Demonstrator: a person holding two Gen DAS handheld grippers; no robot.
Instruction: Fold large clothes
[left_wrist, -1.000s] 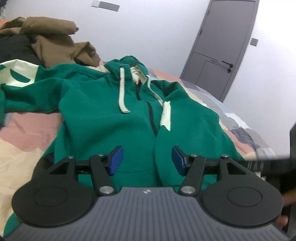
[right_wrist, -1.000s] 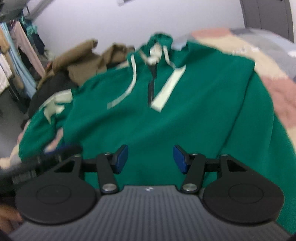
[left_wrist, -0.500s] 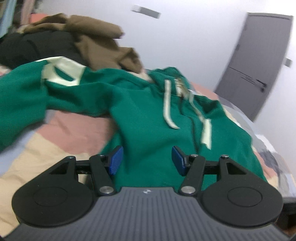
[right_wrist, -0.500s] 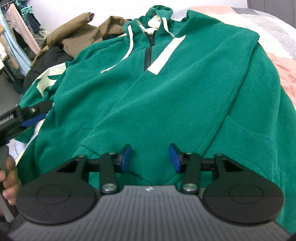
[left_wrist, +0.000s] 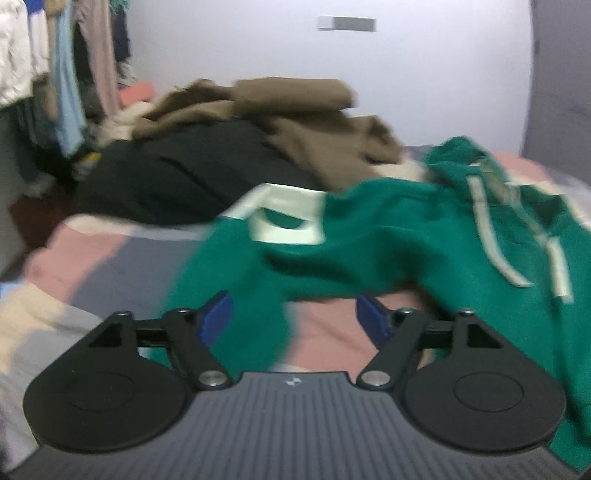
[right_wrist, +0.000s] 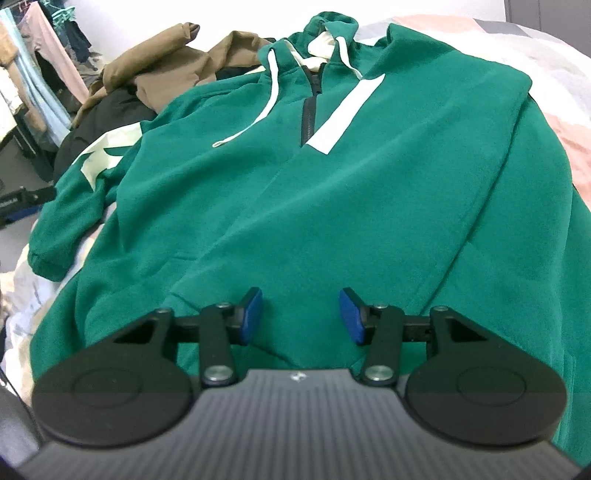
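A green hoodie (right_wrist: 332, 192) with white drawstrings and a white chest stripe lies face up on the bed. Its sleeve (left_wrist: 236, 295), marked with a white patch, stretches out to the left. My left gripper (left_wrist: 294, 319) hovers over that sleeve with its jaws opening wide. Sleeve cloth and pink bedcover show between the blue pads (left_wrist: 218, 317), and nothing is pinched. My right gripper (right_wrist: 301, 317) hangs just above the hoodie's lower front near the pocket. Its jaws are opening a little, over green cloth they do not press.
Brown garments (left_wrist: 288, 110) and a black one (left_wrist: 177, 177) are heaped at the far side of the bed. Clothes hang on a rack (left_wrist: 66, 74) at the left. The patchwork bedcover (left_wrist: 92, 266) lies bare left of the sleeve. A grey door (left_wrist: 561, 92) stands at the right.
My left gripper has swung left from the hoodie's body to its sleeve, and its jaws have widened. The right gripper has stayed over the hoodie's lower front.
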